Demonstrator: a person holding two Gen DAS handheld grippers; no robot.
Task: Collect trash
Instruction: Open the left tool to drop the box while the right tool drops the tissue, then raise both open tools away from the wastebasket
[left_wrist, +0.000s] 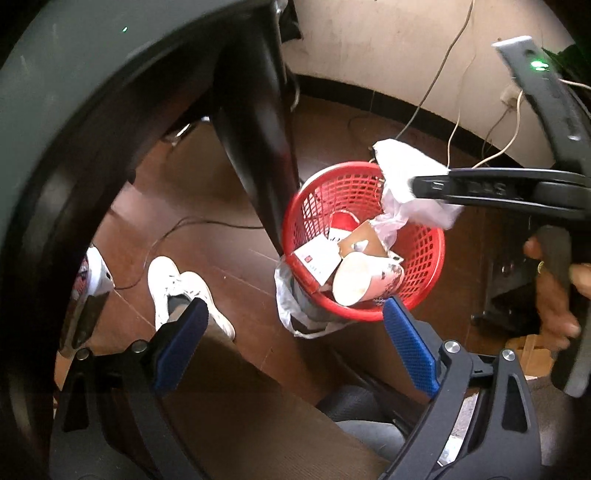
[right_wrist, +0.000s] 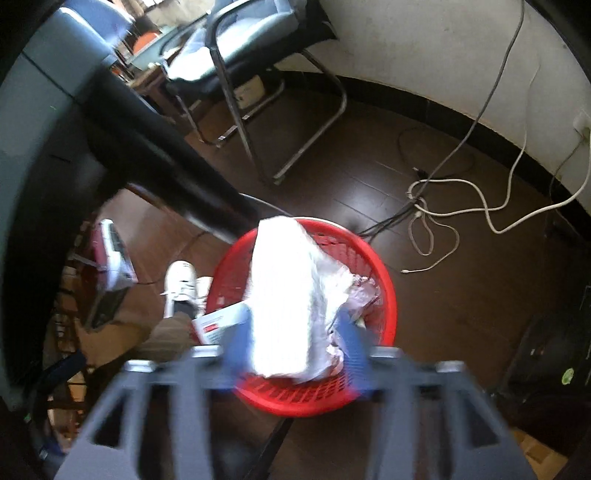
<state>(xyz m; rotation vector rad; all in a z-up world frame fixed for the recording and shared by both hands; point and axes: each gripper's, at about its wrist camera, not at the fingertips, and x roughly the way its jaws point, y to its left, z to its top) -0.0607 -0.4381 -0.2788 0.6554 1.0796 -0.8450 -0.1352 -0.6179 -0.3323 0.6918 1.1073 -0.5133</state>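
A red mesh basket (left_wrist: 424, 258) (right_wrist: 384, 288) stands on the brown floor. It holds a paper cup (left_wrist: 354, 280), a white and red carton (left_wrist: 317, 258), a brown card piece (left_wrist: 365, 240) and crumpled plastic. My right gripper (left_wrist: 417, 186) (right_wrist: 293, 321) hangs over the basket's far rim, its blue fingers apart, with a white crumpled tissue (left_wrist: 406, 166) (right_wrist: 288, 295) loose between them. My left gripper (left_wrist: 295, 332) is wide open above the basket's near side, nothing between its blue pads (left_wrist: 410, 347).
A black table leg (left_wrist: 258, 129) slants down beside the basket. A person's white shoes (left_wrist: 177, 291) stand to the left, and a hand (left_wrist: 554, 295) holds the right gripper's handle. Cables (right_wrist: 443, 206) trail along the wall. A metal-framed chair (right_wrist: 258, 74) stands behind.
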